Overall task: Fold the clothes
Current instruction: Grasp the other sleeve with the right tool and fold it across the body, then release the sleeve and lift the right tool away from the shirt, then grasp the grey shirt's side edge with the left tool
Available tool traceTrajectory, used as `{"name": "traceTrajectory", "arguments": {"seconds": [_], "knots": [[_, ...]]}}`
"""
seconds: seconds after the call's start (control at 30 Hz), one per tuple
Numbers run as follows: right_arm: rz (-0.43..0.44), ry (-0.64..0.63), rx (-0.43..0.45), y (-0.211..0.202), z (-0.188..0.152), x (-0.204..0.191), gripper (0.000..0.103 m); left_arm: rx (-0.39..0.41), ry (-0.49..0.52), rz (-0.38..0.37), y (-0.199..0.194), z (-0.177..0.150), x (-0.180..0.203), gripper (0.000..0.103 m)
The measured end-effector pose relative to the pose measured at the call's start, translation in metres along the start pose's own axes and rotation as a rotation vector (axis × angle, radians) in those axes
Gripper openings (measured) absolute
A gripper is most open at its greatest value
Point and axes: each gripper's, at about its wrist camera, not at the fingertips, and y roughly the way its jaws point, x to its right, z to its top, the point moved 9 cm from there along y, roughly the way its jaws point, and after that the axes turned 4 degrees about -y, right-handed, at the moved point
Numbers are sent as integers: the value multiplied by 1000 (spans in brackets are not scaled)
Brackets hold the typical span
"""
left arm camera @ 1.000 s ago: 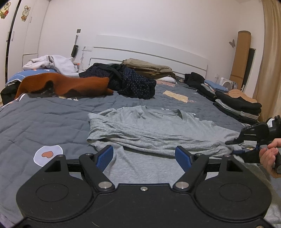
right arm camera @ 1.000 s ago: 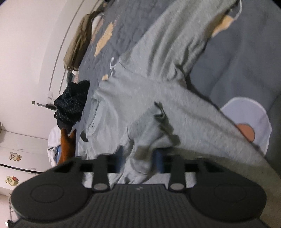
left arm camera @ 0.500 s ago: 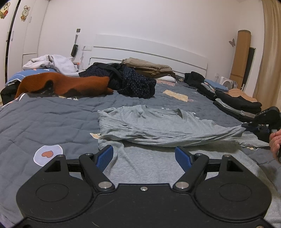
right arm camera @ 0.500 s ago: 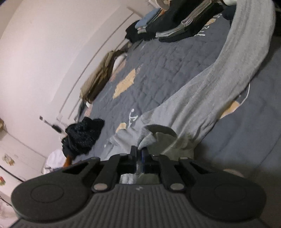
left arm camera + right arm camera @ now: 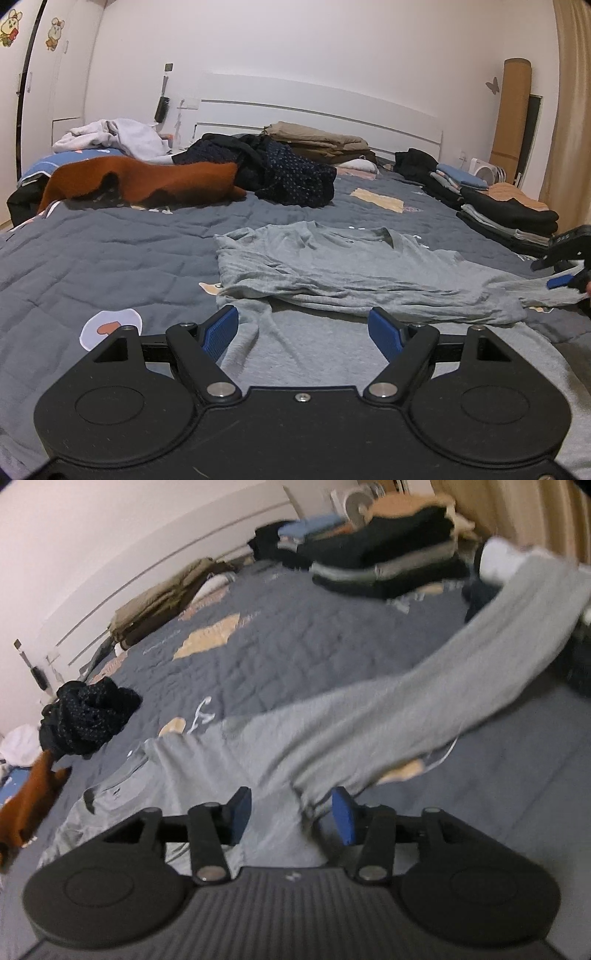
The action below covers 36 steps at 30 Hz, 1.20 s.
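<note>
Shirt (image 5: 332,266) edge folded, left claw (image 5: 303,328) spread, right claw (image 5: 291,812) opening over sleeve, bare quilt (image 5: 92,266) left.

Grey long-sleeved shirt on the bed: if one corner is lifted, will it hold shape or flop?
Probably floppy: the grey shirt lies in soft wrinkles and one sleeve sags in a loose curve. It looks thin, so likely light for its size. Its knit should drag rather than slide on the quilted bedcover.
</note>
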Motion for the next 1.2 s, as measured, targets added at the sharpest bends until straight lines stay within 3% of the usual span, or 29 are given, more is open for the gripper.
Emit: {"name": "traceTrajectory", "arguments": {"seconds": [0.2,0.47,0.6,0.7,0.83,1.2], "knots": [[158,-63,10,-6,-4,-34,51,0,28,18,2,-1,-1,77],[279,-259,28,-16,-24,-97,53,-1,77,79,11,9,-15,76],[309,-324,32,-20,-33,-115,54,-6,235,105,28,12,-12,74],[331,-338,14,-20,-40,-123,54,-5,357,115,45,12,-9,60],[355,-362,-4,-19,-50,-133,55,-21,485,127,68,10,-9,51],[378,-385,6,-15,-65,-147,56,-76,626,133,116,-8,-16,48]]}}
